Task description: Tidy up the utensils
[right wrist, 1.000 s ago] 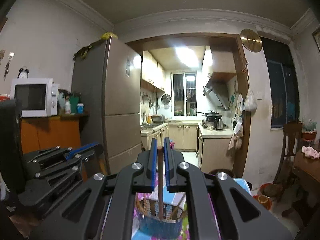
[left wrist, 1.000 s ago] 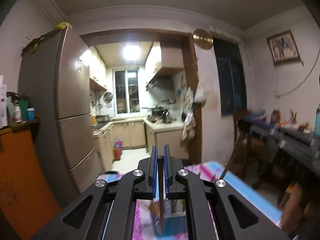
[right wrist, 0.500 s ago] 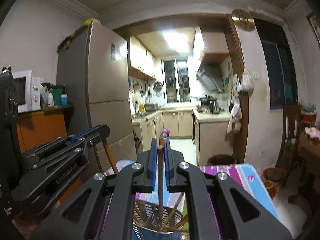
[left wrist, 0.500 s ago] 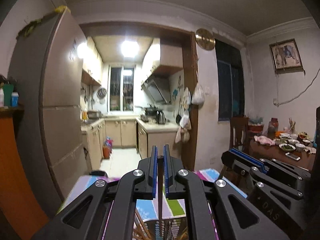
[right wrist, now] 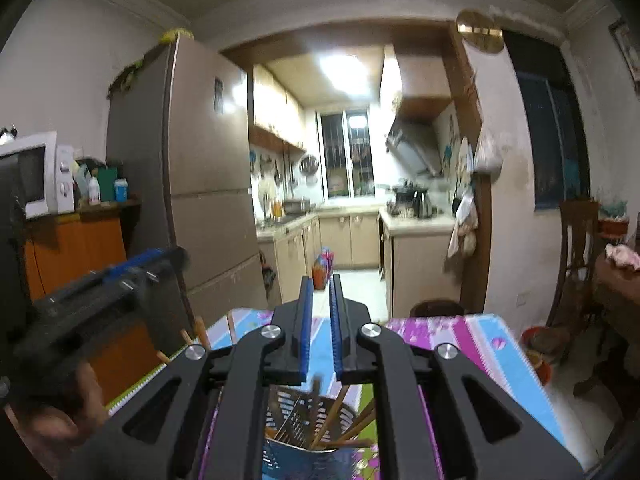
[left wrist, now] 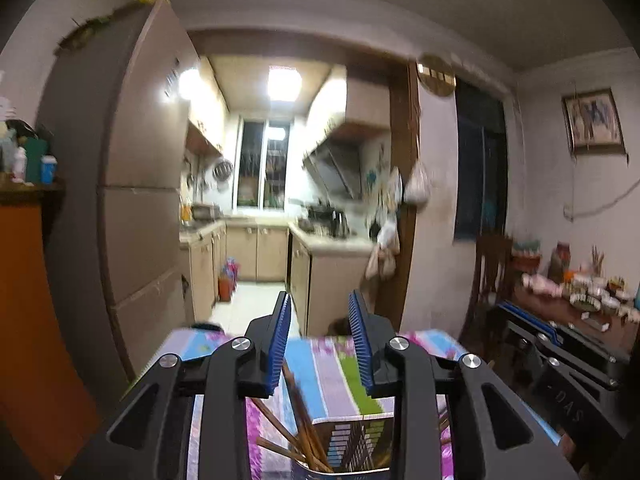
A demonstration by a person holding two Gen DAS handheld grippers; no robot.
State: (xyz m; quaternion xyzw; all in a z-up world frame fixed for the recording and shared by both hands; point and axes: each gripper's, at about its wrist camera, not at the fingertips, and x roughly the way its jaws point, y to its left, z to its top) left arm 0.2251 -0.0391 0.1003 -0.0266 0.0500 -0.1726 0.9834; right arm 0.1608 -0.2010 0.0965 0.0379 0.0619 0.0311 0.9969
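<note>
Both grippers are hovering right over the utensil holder [right wrist: 316,424], a slotted metal cup standing on the striped, flowery tabletop [right wrist: 472,340], with a fan of brown chopsticks [left wrist: 304,424] leaning inside it. The left gripper [left wrist: 320,344] has its blue fingers [left wrist: 280,344] spreading apart at this moment, and a chopstick rises up between them, close to the left pad; it looks free of both pads, though motion blur makes that hard to swear to. Over in the right wrist view, the right gripper [right wrist: 320,324] has its fingers nearly pressed together, just a slim gap between them, and nothing in it. A blurred chopstick tip [right wrist: 317,390] shows just below them, above the cup, apparently loose.

So this reads as the drop: sticks going into the holder. What could spoil it? The sticks already inside lean at all angles, so a newcomer can land on a crossed one, ride up and tip out over the rim onto the cloth. If that left chopstick is leaning on the pad, pulling the gripper away sideways could drag it out again. And the two grippers are crowded over one small cup; a knock from either body could shove or topple the holder, spilling the lot. A straight lift clear looks the safest way out.
</note>
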